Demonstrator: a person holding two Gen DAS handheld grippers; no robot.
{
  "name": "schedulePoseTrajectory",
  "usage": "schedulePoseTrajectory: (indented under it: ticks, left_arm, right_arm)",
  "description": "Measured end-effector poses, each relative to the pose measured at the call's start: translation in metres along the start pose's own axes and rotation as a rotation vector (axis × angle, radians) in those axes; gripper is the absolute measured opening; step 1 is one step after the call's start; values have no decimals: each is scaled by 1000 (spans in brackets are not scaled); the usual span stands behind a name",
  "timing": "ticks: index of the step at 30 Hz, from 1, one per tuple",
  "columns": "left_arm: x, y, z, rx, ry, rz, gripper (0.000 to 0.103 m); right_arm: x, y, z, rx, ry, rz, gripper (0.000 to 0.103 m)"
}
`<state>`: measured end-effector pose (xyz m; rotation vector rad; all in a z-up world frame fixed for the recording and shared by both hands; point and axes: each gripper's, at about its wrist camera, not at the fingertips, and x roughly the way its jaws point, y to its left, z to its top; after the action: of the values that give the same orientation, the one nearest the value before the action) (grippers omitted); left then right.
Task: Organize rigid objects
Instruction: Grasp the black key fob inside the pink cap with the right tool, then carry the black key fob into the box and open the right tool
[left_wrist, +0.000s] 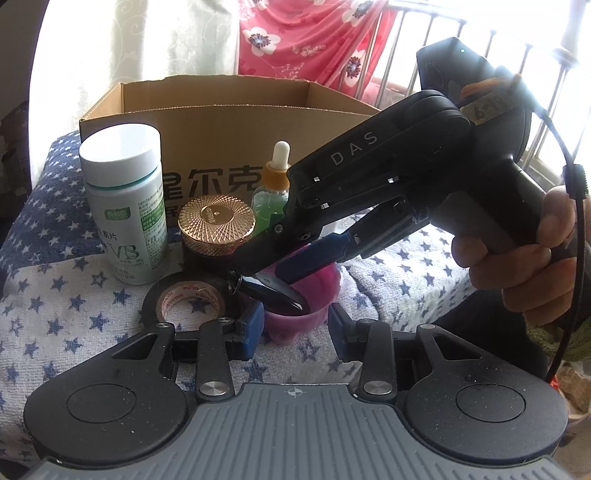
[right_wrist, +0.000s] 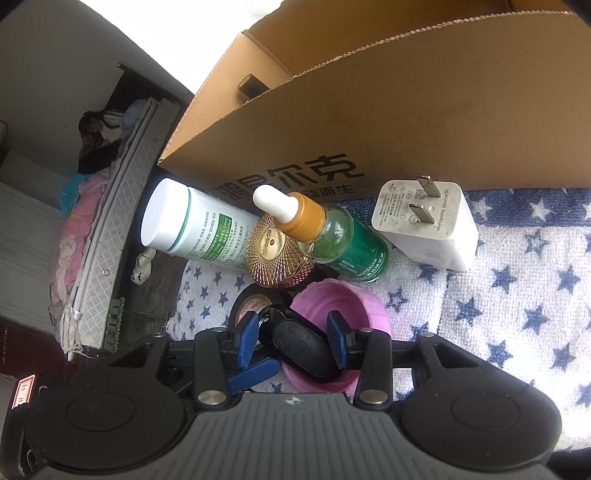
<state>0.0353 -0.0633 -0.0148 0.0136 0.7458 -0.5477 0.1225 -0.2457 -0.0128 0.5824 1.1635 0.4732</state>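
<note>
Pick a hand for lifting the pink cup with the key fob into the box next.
Left, probably. The left gripper already brackets the pink cup, pads against its sides. The right gripper sits over the key fob lying in the cup, pads apparently clear of it.

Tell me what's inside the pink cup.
A black key fob lies in the pink cup, between the right gripper pads. The cup's bottom beneath it is hidden.

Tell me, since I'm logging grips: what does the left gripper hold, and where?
The pink plastic cup, pinched across its opposite side walls.
</note>
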Motion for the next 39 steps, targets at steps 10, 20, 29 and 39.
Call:
schedulePoseTrajectory:
  ticks: [10, 20, 29, 39]
  left_arm:
    - [3, 7, 1, -24, -3, -7, 37]
    - [1, 4, 4, -11, -34, 18, 34]
    - [-2, 2, 6, -13, -57, 19, 30]
    - [-21, -4, 12, -12, -99, 17, 25]
  right_arm:
    - [0, -2, -2, 16, 20, 48, 50]
    - [-9, 15, -13, -96, -44, -32, 35]
    - [-17, 21, -20, -142, -92, -16, 32]
    - [-35, 33, -27, -155, -136, 1, 31]
